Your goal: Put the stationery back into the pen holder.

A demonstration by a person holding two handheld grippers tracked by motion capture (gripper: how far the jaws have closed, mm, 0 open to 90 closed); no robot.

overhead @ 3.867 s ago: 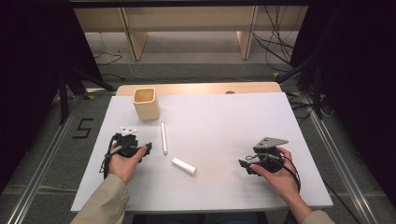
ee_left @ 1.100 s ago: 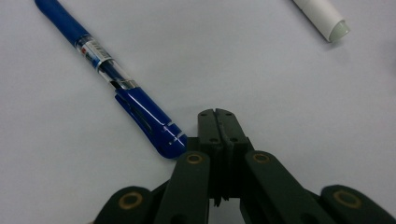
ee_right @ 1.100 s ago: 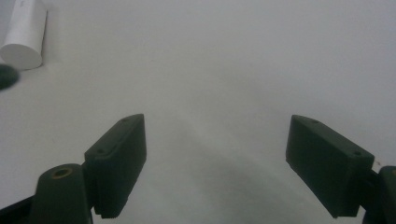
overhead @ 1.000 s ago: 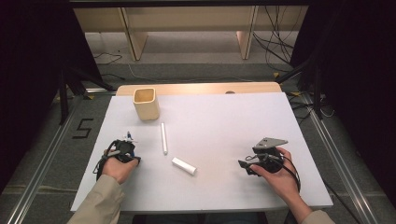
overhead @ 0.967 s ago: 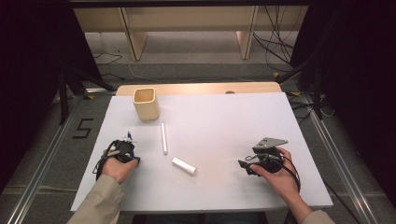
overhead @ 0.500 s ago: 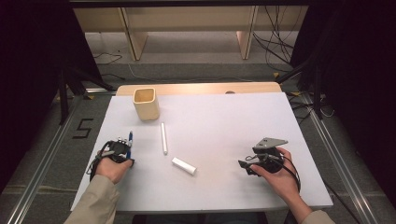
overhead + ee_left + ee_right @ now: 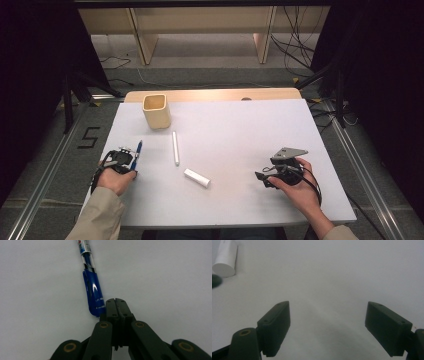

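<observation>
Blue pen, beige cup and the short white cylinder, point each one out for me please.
blue pen (image 7: pixel 93 296), left gripper view, on its blue cap.
beige cup (image 7: pixel 156 112), high view, on its front wall.
short white cylinder (image 7: pixel 196 177), high view, mid-length on its side.

White table with a wooden far edge, on a grey floor. Behind it, pale wooden shelf legs. Black cables on the floor at the right. Metal rails along both sides. A black mark like "5" on the left floor. Dark curtains on both sides.
</observation>
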